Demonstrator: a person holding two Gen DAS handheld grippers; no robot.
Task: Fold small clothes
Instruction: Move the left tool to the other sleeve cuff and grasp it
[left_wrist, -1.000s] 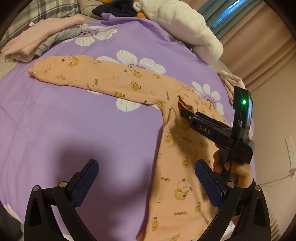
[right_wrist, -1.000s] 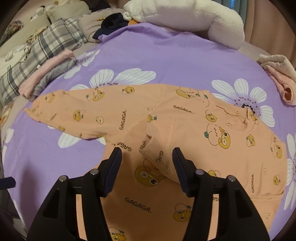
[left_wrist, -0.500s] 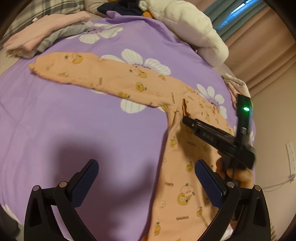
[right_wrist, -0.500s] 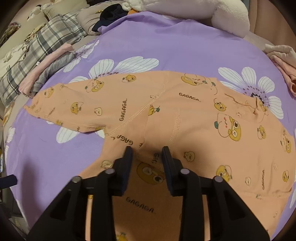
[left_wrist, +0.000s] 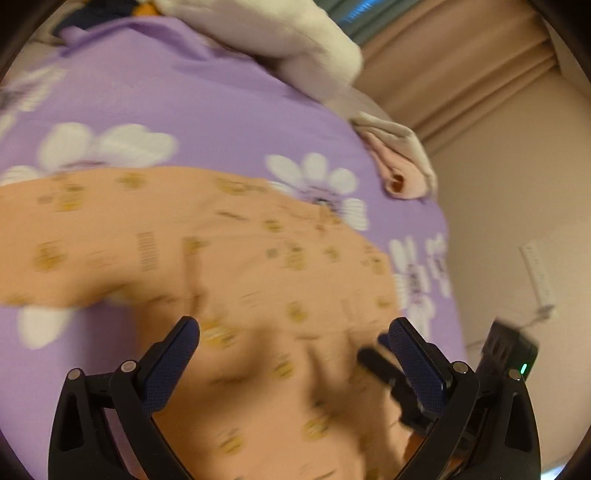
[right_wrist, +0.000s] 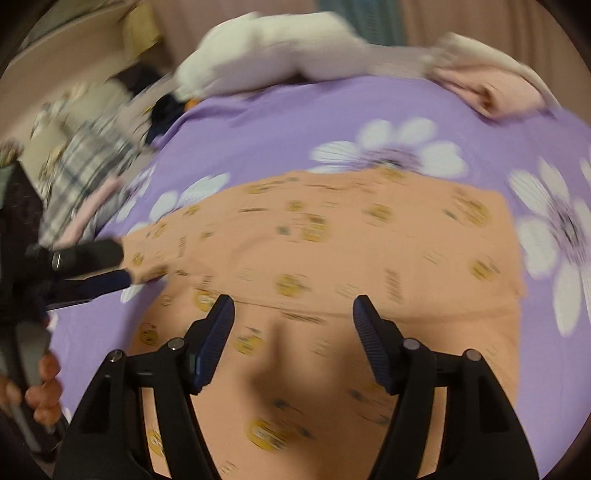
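An orange garment (left_wrist: 258, 258) printed with small cartoon faces lies spread flat on a purple bedsheet (left_wrist: 221, 103) with white flowers. My left gripper (left_wrist: 293, 328) hovers over the garment's middle, open wide, with nothing between its blue pads. My right gripper (right_wrist: 293, 306) is also above the orange garment (right_wrist: 369, 251); its jaws are opening and only flat cloth lies below them. In the right wrist view the left gripper (right_wrist: 110, 267) reaches in from the left at the garment's near-left edge. Both views are blurred by motion.
A white plush blanket (right_wrist: 280, 62) lies at the back of the bed. A folded pink and beige cloth (left_wrist: 399, 166) sits at the bed's right edge, near a wall with a socket (left_wrist: 539, 273). Plaid and pink clothes (right_wrist: 85, 181) are piled at the left. A hand (right_wrist: 44, 387) holds the left gripper.
Both grippers have swept to the right across the garment. The right gripper's jaws narrowed half a second ago and now stand wider. The long left part of the garment has slid out of the left view.
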